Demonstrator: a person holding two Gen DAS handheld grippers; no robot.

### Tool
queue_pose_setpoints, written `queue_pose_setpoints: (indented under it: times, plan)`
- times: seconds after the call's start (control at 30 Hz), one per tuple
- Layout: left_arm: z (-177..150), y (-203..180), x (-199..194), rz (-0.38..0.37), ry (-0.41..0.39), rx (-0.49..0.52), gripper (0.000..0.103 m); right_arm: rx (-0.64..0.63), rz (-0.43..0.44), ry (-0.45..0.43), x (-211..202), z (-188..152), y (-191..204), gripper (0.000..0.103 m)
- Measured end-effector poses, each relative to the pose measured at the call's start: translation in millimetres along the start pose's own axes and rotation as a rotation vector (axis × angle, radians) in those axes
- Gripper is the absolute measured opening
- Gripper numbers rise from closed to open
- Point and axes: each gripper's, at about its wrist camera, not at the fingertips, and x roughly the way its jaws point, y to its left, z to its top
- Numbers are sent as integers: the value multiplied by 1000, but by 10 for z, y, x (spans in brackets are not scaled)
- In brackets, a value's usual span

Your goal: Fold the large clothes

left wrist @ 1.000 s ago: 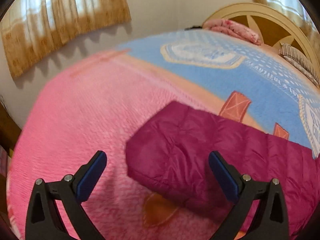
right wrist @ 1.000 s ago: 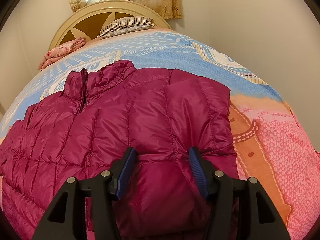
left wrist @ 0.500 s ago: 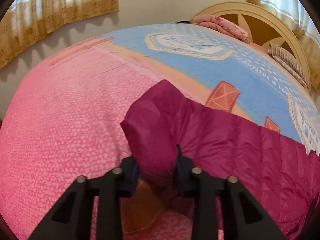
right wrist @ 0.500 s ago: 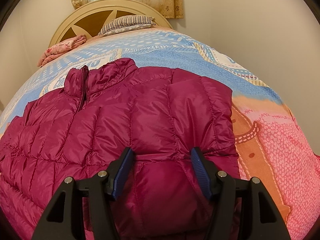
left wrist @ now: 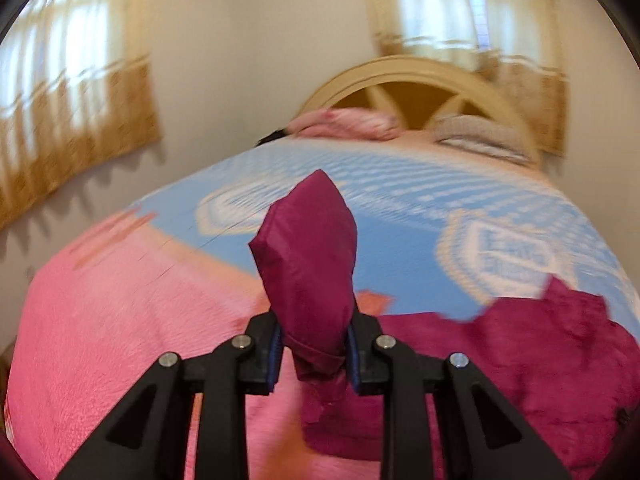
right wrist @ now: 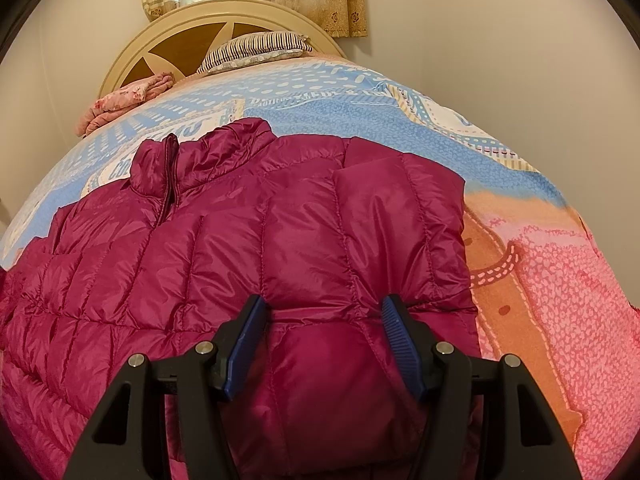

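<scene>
A magenta quilted down jacket [right wrist: 280,240] lies front-up on the bed, collar toward the headboard, its right sleeve folded over the body. My left gripper [left wrist: 314,350] is shut on the jacket's other sleeve cuff [left wrist: 308,256], which stands up between the jaws, lifted off the bed. The jacket body [left wrist: 520,360] trails to the right in that view. My right gripper [right wrist: 324,344] is open, its jaws resting on either side of a puffy panel near the jacket's hem.
The bed has a pink, orange and blue patterned blanket [right wrist: 552,300]. A cream wooden headboard [right wrist: 192,28], a striped pillow [right wrist: 256,48] and a folded pink blanket [right wrist: 124,100] are at the far end. Walls and curtains [left wrist: 68,128] surround the bed.
My left gripper closed on the sleeve cuff, then lifted it off the bed and swung toward the headboard. The right gripper stayed open in the same place.
</scene>
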Motion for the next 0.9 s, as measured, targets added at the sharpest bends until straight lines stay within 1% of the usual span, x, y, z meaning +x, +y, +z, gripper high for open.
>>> queue_pose_setpoints:
  times: [0.13,0.2,0.33,0.37,0.47,0.5,0.57,0.6,0.7,0.8,0.83,0.87,0.9]
  plan:
    - [17,-486,-278,-117,-15,69,27,2,4,-1,0,2,-8,62]
    - [-29,-673,-361,-164,-15,100,27,5,7,-2,0,2,-15,62]
    - [-193,-1176,-555,-262,-3,170,27,12,15,-5,-5,-1,-34,62]
    - [-223,-1267,-600,-275,1,179,27,13,16,-5,-7,-2,-32,62]
    - [-424,-1645,-663,-352,21,245,27,17,20,-7,-8,-1,-38,62]
    - [-463,-1743,-685,-366,26,261,27,20,24,-7,-9,-1,-46,62]
    - [-671,-1993,-678,-413,57,313,27,28,32,-10,-12,-1,-61,62]
    - [-717,-2050,-681,-425,69,326,27,32,36,-10,-15,-2,-67,62]
    - [-1000,-2283,-616,-456,128,386,27,39,44,-12,-17,0,-85,62]
    - [-1183,-2421,-614,-494,155,430,27,50,55,-15,-20,-1,-104,62]
    - [-1219,-2439,-606,-508,169,446,33,55,59,-16,-19,-1,-113,62]
    - [-1234,-2439,-612,-526,186,449,35,60,64,-17,-20,-2,-122,62]
    - [-1237,-2441,-611,-535,198,450,48,63,66,-17,-19,-3,-126,62]
